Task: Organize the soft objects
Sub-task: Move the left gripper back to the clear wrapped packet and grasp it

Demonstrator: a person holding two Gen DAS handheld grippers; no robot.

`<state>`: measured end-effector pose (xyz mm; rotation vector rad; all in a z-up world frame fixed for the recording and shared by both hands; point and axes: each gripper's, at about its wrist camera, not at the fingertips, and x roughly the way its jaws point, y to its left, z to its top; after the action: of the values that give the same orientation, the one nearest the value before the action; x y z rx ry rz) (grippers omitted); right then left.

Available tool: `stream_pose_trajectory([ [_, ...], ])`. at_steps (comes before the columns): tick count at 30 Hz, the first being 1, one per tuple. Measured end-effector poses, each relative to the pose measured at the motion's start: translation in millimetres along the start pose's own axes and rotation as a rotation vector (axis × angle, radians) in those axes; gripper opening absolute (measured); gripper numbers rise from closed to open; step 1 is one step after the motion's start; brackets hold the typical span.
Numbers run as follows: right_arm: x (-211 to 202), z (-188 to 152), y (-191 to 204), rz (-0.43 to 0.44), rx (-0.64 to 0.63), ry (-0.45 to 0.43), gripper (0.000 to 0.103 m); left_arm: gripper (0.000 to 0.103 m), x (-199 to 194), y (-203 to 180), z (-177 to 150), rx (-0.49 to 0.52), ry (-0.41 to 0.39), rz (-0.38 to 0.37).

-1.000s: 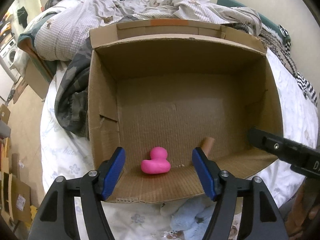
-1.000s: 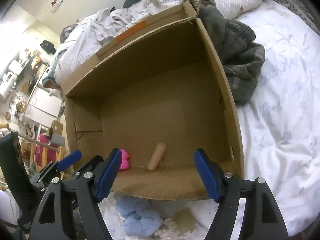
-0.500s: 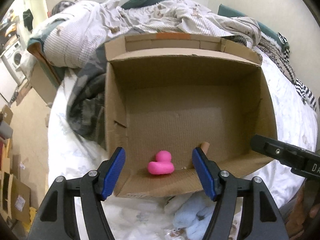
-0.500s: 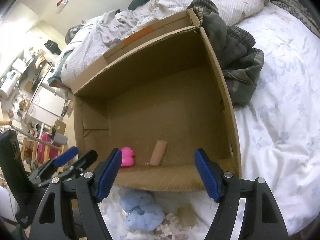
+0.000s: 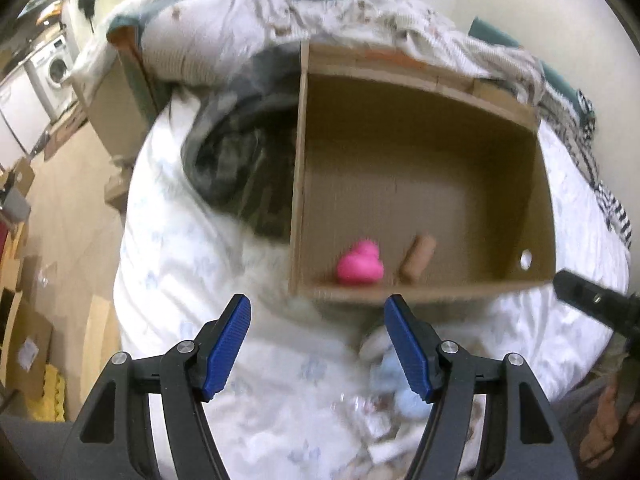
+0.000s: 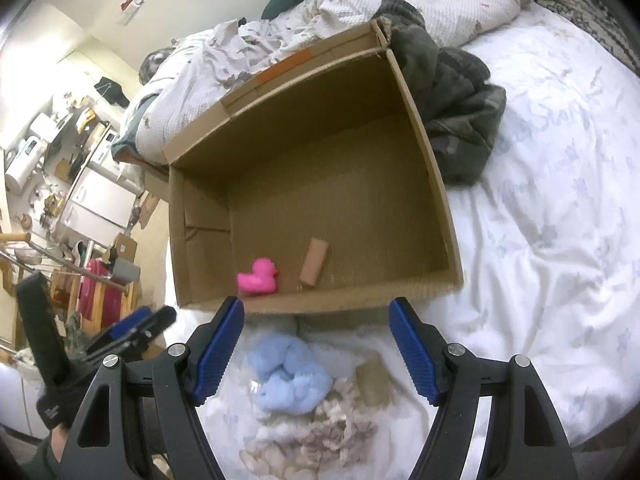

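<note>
An open cardboard box (image 5: 424,296) (image 6: 416,128) sits on the white bed. Inside, near its front wall, lie a pink soft duck (image 5: 359,267) (image 6: 258,277) and a tan cylinder (image 5: 418,259) (image 6: 314,261). On the sheet in front of the box lie a light blue plush (image 6: 290,378) (image 5: 406,394), a beige crumpled soft piece (image 6: 316,436) and a tan block (image 6: 374,384). My left gripper (image 5: 318,346) is open and empty, above the sheet before the box. My right gripper (image 6: 316,350) is open and empty, above the blue plush.
A dark camouflage garment (image 5: 236,160) (image 6: 452,108) lies against the box's side. Rumpled bedding (image 6: 360,12) is piled behind the box. The bed's edge drops to the floor (image 5: 68,208) on the left, with appliances and clutter (image 6: 60,168) beyond.
Both grippers have pulled back and up from the box. The left view has swung left and is blurred. More of the blue plush and the pile before the box shows. Both stay open.
</note>
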<state>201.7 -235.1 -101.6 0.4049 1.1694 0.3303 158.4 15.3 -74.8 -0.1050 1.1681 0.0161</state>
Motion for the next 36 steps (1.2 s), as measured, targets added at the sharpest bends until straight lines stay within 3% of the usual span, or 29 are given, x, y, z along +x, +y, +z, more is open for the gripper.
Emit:
stream_pose_trajectory([
  [6,-1,-18,-5,-0.019,0.001,0.04,0.079,0.067,45,-6,-45,0.015,0.252,-0.039],
  [10,4,-29,-8,-0.052,0.002,0.078,0.079,0.066,62,-13,-63,-0.003,0.32,-0.07],
  [14,16,-39,-16,-0.089,0.021,0.138,0.079,0.065,74,-25,-68,0.004,0.36,-0.098],
  [18,26,-43,-27,-0.084,0.063,0.18,0.079,0.056,86,-40,-72,0.034,0.391,-0.098],
  [23,38,-45,-43,-0.006,0.154,0.242,0.079,0.054,93,-51,-73,0.056,0.39,-0.075],
  [25,43,-45,-44,0.007,0.165,0.257,0.073,0.041,95,-55,-74,0.071,0.39,-0.069],
  [27,50,-45,-42,-0.01,0.157,0.278,0.069,0.039,95,-58,-76,0.069,0.394,-0.074],
  [30,64,-48,-36,-0.044,0.137,0.318,0.061,0.026,94,-56,-75,0.048,0.401,-0.088],
  [36,87,-53,-27,-0.111,0.117,0.374,0.051,0.022,88,-37,-67,0.038,0.387,-0.087],
])
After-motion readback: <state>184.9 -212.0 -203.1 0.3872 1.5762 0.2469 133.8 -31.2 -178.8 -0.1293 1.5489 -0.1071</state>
